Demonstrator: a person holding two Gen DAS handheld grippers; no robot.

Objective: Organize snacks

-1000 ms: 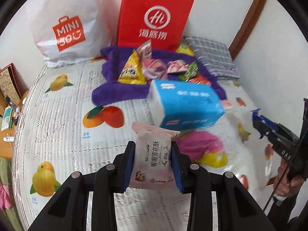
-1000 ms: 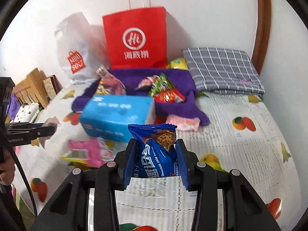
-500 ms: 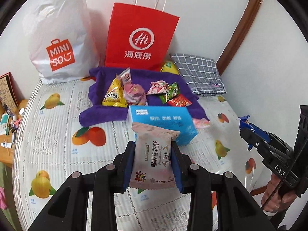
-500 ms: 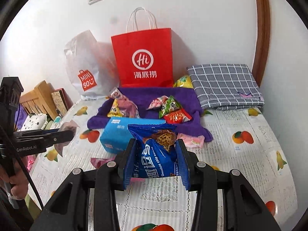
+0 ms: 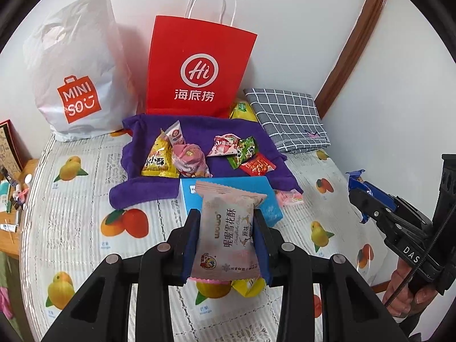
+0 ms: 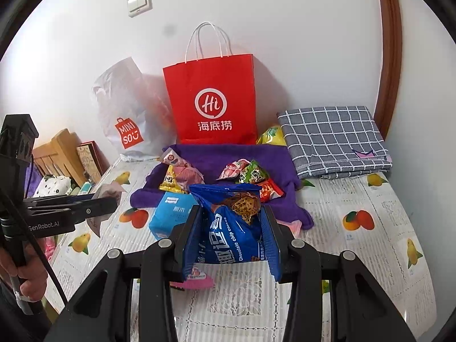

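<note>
My left gripper (image 5: 225,245) is shut on a pale pink snack packet (image 5: 226,233), held above the bed. My right gripper (image 6: 232,236) is shut on a blue chocolate chip cookie packet (image 6: 230,228), also held above the bed. A purple towel (image 5: 199,131) lies in front of the red paper bag (image 5: 199,65) and carries several snack packets: a yellow one (image 5: 158,162), a pink one (image 5: 189,159), a green one (image 5: 245,151) and a red one (image 5: 258,166). A blue tissue box (image 5: 268,196) sits at the towel's near edge. A small pink packet (image 5: 287,198) lies right of the box.
A white Miniso bag (image 5: 77,68) stands left of the red bag against the wall. A folded grey checked cloth (image 5: 287,114) lies at the back right. A yellow packet (image 5: 242,109) sits behind the towel. A wooden bedside table (image 5: 11,188) is left of the bed.
Both grippers have lifted and pulled back from the bed with their packets; the blue box and towel now look farther away and lower in both views.
</note>
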